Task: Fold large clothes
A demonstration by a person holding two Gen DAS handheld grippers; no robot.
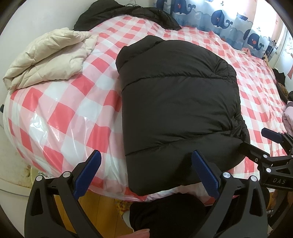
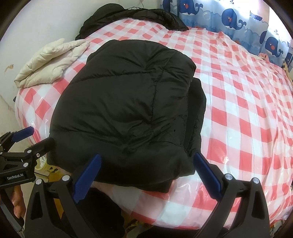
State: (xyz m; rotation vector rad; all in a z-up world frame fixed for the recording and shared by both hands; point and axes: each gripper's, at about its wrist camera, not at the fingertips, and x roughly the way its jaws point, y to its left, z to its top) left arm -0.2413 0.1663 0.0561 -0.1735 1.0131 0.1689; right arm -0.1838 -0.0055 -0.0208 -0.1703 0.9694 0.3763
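The black puffer jacket [image 1: 175,109] lay folded into a compact block on the bed [image 1: 60,113], near the front edge, with its lower hem overhanging that edge slightly. The bed carried a red-and-white checked plastic cover. Open cover surface lay to the right of the jacket and behind it, extending to the whale-print curtain [image 2: 228,16]. To the jacket's left, a narrower strip of cover ran to the left edge of the bed. A folded cream quilted garment [image 1: 49,58] occupied the far-left corner, well apart from the jacket. A second dark garment [image 2: 135,14] lay against the wall at the far edge.

The left hand-held gripper [image 1: 146,174] was released, jaws spread wide, with its right finger over the jacket's front-left corner and its left finger over bare cover. The right hand-held gripper [image 2: 146,174] was likewise released, jaws spread across the jacket's front-right corner. Both pointed forward and down across the bed from its front edge.
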